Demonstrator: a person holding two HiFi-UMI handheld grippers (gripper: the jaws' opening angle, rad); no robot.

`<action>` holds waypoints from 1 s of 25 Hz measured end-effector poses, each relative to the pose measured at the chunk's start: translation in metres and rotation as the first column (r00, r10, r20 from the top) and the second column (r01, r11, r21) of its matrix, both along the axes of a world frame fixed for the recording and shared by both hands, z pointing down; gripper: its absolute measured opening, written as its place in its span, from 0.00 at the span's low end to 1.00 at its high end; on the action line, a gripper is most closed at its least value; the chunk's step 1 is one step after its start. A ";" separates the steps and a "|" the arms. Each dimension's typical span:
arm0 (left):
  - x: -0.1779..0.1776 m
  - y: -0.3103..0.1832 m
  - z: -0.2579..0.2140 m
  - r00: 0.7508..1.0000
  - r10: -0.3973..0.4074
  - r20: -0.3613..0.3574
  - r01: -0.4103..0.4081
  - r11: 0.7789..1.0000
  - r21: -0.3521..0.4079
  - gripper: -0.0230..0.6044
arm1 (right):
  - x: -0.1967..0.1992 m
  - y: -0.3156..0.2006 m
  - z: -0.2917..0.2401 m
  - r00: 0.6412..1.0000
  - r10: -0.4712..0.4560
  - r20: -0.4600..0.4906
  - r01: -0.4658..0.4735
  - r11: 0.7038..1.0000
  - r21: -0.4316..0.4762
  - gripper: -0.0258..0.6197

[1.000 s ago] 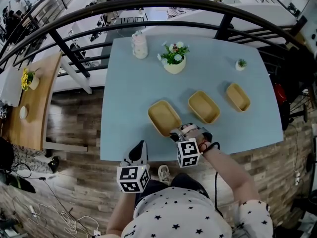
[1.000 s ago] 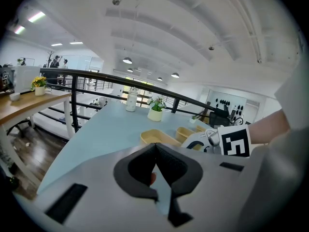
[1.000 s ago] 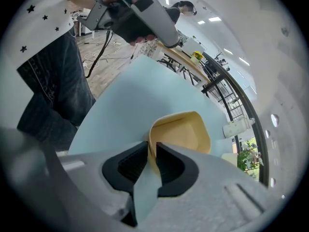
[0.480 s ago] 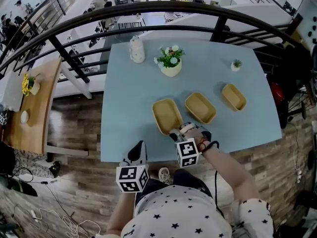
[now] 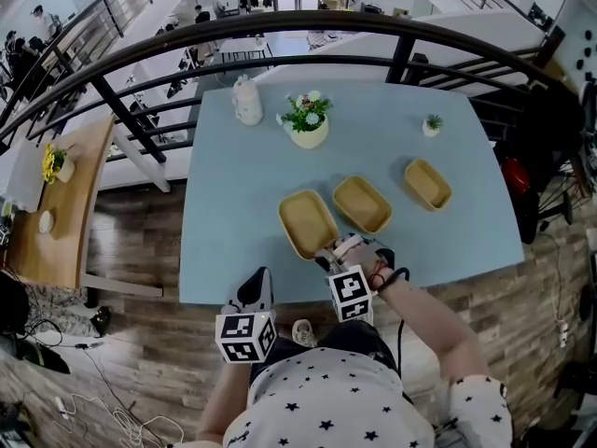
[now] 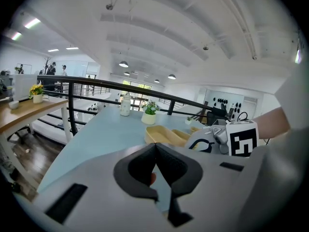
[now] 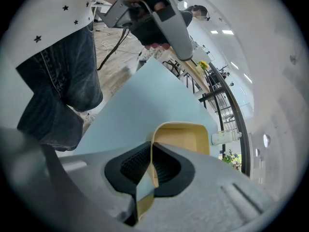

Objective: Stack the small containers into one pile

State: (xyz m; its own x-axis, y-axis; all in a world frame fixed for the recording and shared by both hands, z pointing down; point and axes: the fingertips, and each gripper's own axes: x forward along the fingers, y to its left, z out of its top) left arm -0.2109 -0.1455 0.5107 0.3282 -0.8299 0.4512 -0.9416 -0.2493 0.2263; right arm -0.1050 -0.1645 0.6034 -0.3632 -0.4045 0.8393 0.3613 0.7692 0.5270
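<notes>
Three shallow tan containers lie on the light blue table [image 5: 233,203]. The largest container [image 5: 306,223] is nearest me, a middle one [image 5: 362,203] sits just to its right and touches or nearly touches it, and a smaller one [image 5: 428,184] lies apart at the far right. My right gripper [image 5: 328,253] is shut on the near rim of the largest container [image 7: 179,138], whose thin wall runs between the pads. My left gripper [image 5: 254,290] hangs off the table's front edge, shut with nothing in it [image 6: 155,164].
A white pot with flowers [image 5: 305,119], a white bottle [image 5: 247,101] and a tiny potted plant [image 5: 431,124] stand at the table's far side. A black railing [image 5: 280,26] curves behind the table. Wooden floor lies below the front edge.
The largest container has slid right, up against the middle one, with my right gripper shut on its rim. The left gripper has stayed put.
</notes>
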 end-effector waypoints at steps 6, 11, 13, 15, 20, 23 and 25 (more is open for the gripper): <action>0.033 -0.002 -0.002 0.999 -0.045 -0.003 0.045 0.999 0.003 0.04 | 0.035 -0.001 -0.006 0.998 -0.061 -0.014 0.061 0.998 0.019 0.07; 0.063 -0.009 -0.007 0.998 -0.066 -0.003 0.066 0.998 0.005 0.04 | 0.063 -0.011 -0.018 0.995 -0.100 -0.015 0.100 0.994 0.032 0.07; 0.078 -0.011 -0.009 0.998 -0.069 -0.003 0.069 0.998 0.007 0.04 | 0.076 -0.016 -0.021 0.994 -0.105 -0.013 0.105 0.994 0.033 0.07; 0.092 -0.013 -0.010 0.998 -0.069 0.001 0.069 0.998 0.008 0.04 | 0.090 -0.020 -0.021 0.994 -0.109 -0.013 0.109 0.994 0.032 0.07; 0.120 -0.017 -0.007 0.997 -0.070 0.013 0.070 0.998 -0.002 0.04 | 0.121 -0.027 -0.016 0.994 -0.112 -0.019 0.112 0.993 0.022 0.07; 0.133 -0.020 -0.005 0.997 -0.077 0.016 0.077 0.997 -0.007 0.04 | 0.136 -0.033 -0.013 0.993 -0.116 -0.019 0.116 0.993 0.016 0.07; 0.142 -0.024 -0.005 0.996 -0.082 0.018 0.082 0.997 -0.008 0.04 | 0.144 -0.038 -0.011 0.992 -0.122 -0.020 0.122 0.992 0.013 0.07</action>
